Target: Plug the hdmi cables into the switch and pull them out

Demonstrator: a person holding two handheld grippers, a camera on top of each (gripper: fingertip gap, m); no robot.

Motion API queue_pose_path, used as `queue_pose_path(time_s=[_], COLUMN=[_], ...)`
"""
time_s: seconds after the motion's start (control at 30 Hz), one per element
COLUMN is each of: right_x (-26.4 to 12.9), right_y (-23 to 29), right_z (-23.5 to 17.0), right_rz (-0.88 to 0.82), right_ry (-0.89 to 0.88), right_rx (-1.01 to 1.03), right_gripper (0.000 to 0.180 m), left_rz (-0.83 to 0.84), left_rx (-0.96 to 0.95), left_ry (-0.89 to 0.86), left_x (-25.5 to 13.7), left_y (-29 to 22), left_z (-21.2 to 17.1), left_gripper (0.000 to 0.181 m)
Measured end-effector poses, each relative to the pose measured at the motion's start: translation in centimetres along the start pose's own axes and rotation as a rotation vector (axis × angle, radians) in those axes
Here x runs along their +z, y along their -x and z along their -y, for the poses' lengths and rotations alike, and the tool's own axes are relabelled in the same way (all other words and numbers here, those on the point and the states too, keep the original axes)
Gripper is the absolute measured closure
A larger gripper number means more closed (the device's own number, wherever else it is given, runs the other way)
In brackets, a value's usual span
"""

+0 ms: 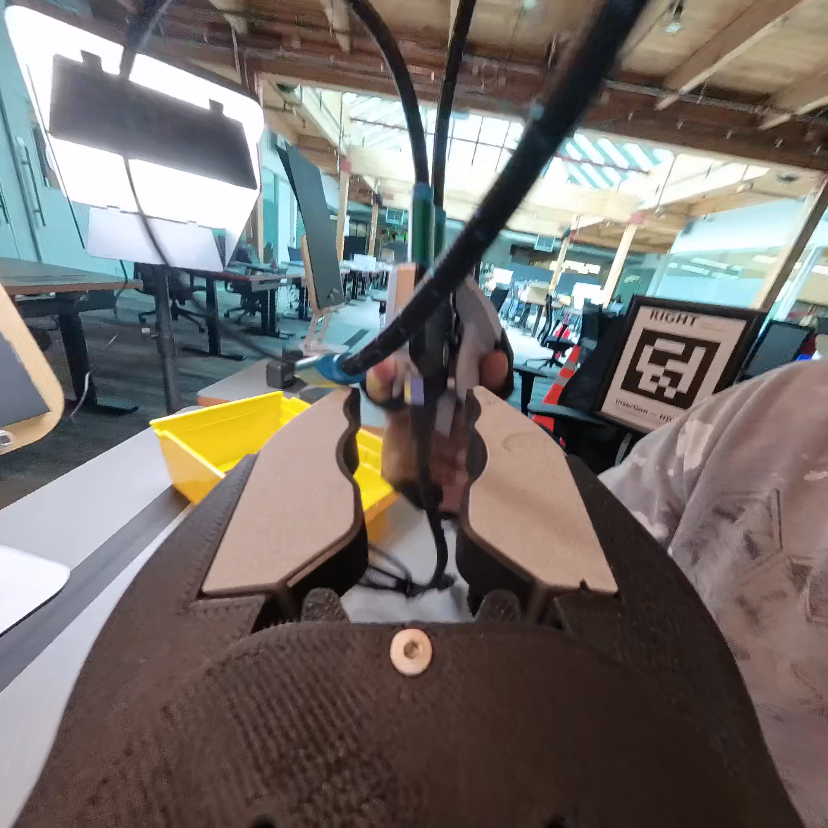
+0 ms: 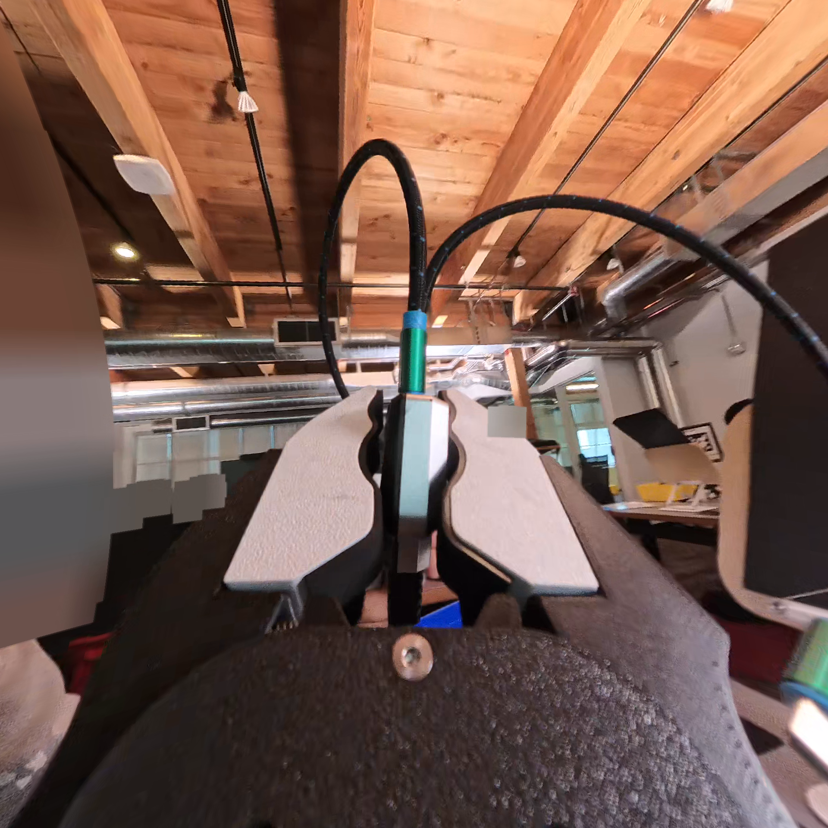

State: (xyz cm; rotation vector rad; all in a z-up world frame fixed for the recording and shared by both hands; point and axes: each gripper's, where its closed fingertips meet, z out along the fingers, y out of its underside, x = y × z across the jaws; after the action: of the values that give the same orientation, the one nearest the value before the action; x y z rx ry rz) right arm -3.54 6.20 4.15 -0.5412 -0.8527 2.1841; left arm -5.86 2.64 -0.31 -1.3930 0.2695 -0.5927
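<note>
In the right wrist view my right gripper [image 2: 412, 398] is shut on a flat silver-grey switch [image 2: 421, 470], held upright between the fingers. A green-sleeved hdmi plug [image 2: 411, 358] with a blue band sits in the switch's top end. Its black braided cable [image 2: 358, 161] loops overhead, and a second cable [image 2: 627, 210] arcs off to the right. A loose green and blue plug [image 2: 806, 667] is blurred at the lower right edge. In the left wrist view my left gripper [image 1: 412, 398] is open and empty. Beyond it the right gripper [image 1: 452, 340] is blurred, with green plugs [image 1: 423, 224] above it and a blue-collared plug [image 1: 334, 367] to its left.
A yellow bin [image 1: 215, 443] sits on the grey table [image 1: 89, 502] left of my left gripper. A framed black-and-white marker sign [image 1: 672, 358] stands at the right. A person's pale sleeve [image 1: 739, 560] fills the right side. A bright light panel [image 1: 148, 148] stands at the back left.
</note>
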Motion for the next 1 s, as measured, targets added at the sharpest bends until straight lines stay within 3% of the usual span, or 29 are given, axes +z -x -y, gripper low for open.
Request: queue_pose_path(time_s=[0.07, 0.2, 0.33, 0.5, 0.63, 0.8, 1.0], right_x=[0.4, 0.7, 0.4, -1.2, -2.1, -1.5, -1.4], right_y=[0.3, 0.3, 0.3, 1.4, 1.9, 1.1, -3.1], right_z=[-2.3, -5.3, -6.7, -8.9, -11.6, -12.7, -9.9], right_rz=[0.019, 0.035, 0.106, 0.186, 0.203, 0.181, 0.052], right_ry=[0.038, 0.140, 0.301, 0.605, 0.789, 0.699, 0.304], right_rx=[0.011, 0.022, 0.103, -0.020, 0.005, 0.043, 0.277], right_gripper=[0.157, 0.156, 0.157, 0.155, 0.158, 0.158, 0.159], left_rz=[0.013, -0.046, -0.012, -0.006, 0.006, 0.054, 0.169], left_rx=[-0.036, -0.079, -0.043, -0.063, -0.052, -0.041, -0.028], left_ry=[-0.022, -0.090, 0.011, 0.257, 0.395, 0.399, 0.117], left_x=[0.7, -0.2, -0.8, -2.6, -2.8, -3.4, -4.8], left_y=[0.7, 0.5, 0.7, 0.3, -0.3, 0.8, 2.5], left_z=[-0.5, 0.5, 0.0, -2.2, -3.9, -4.1, 0.8], left_gripper=[0.136, 0.154, 0.159, 0.160, 0.160, 0.161, 0.151])
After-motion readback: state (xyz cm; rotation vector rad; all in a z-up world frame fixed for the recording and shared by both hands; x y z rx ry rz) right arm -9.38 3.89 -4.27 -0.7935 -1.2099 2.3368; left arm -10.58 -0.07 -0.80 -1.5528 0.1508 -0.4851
